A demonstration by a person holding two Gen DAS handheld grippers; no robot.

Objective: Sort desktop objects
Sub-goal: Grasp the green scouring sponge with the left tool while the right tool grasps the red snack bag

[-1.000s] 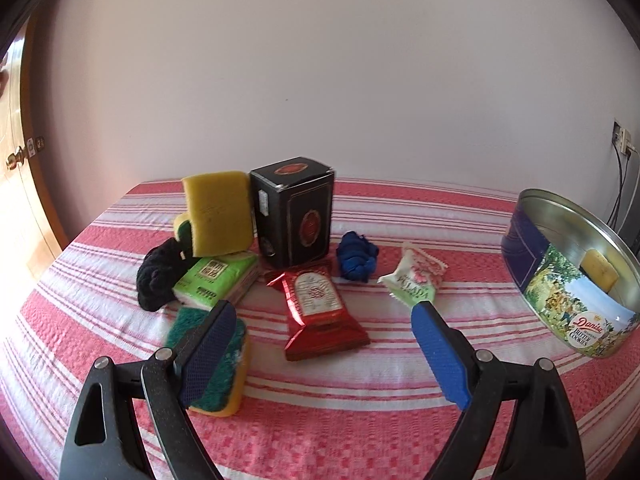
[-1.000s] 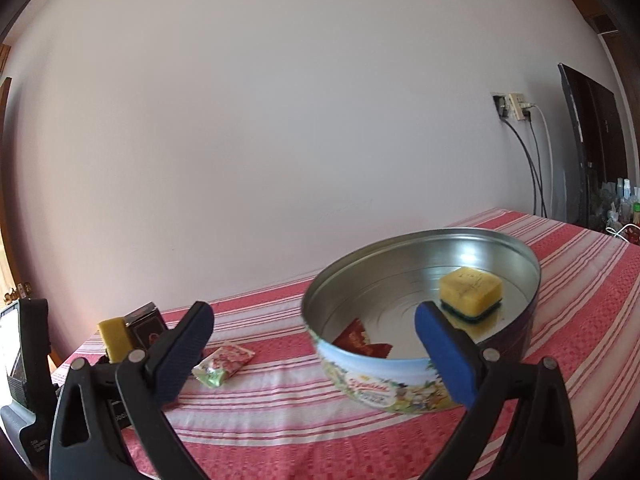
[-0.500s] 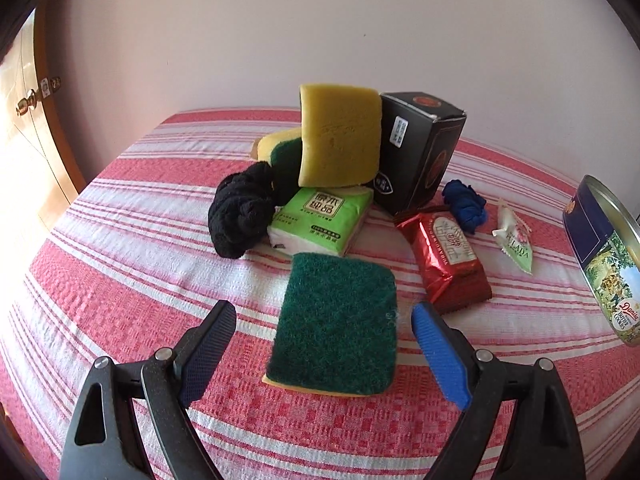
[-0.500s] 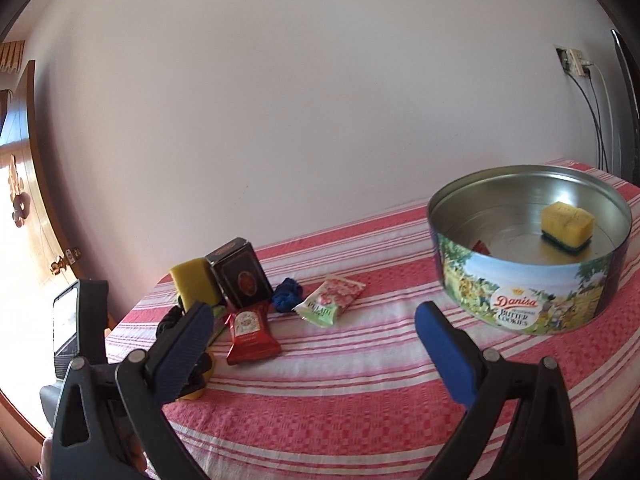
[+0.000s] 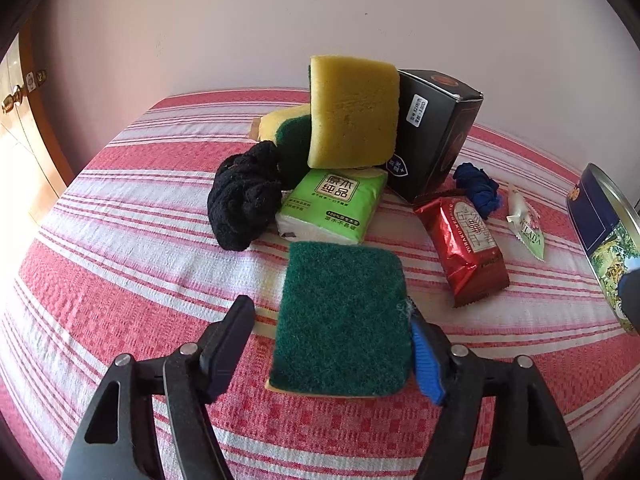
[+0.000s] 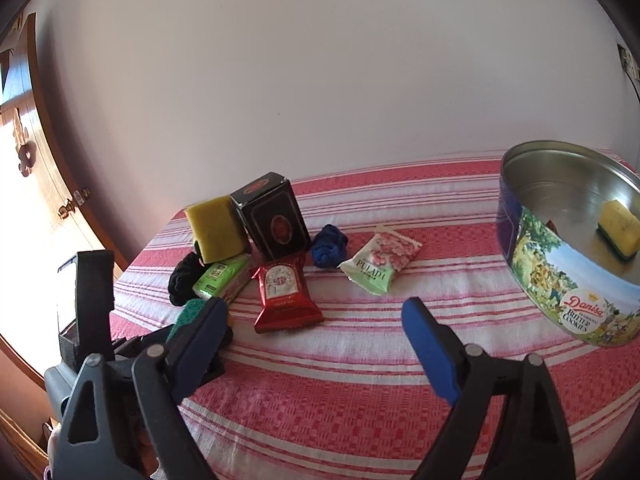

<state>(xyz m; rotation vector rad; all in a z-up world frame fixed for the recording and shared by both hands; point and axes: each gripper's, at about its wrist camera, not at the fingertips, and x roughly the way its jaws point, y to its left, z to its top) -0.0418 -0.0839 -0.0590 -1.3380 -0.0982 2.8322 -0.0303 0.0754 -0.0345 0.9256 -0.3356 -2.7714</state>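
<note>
The bench (image 6: 360,380) under a red-and-white striped cloth filled the ground ahead of both grippers. The round cookie tin (image 6: 560,292) stood far to the right of the right gripper (image 6: 320,348), open, with a yellow sponge (image 6: 618,226) lying inside it. The right gripper's jaws were spread wide over bare cloth, gripping nothing.

The left gripper (image 5: 332,350) sat low at the bench with its jaws partly apart on either side of the green-topped sponge (image 5: 344,320). The blue pad touched the sponge's right edge; the left jaw stood just clear of its left edge. The sponge lay flat, scouring face up.

Straight beyond that sponge lay the green tissue pack (image 5: 332,206), with a second yellow sponge (image 5: 352,112) propped upright on it against the black box (image 5: 436,136). A third sponge (image 5: 286,128) lay behind, left of it. The black cloth bundle (image 5: 244,200) lay ahead to the left, touching the tissue pack. Ahead to the right lay the red foil packet (image 5: 468,248), then the blue cloth ball (image 5: 478,188) and the small PULADA sachet (image 5: 528,232).
</note>
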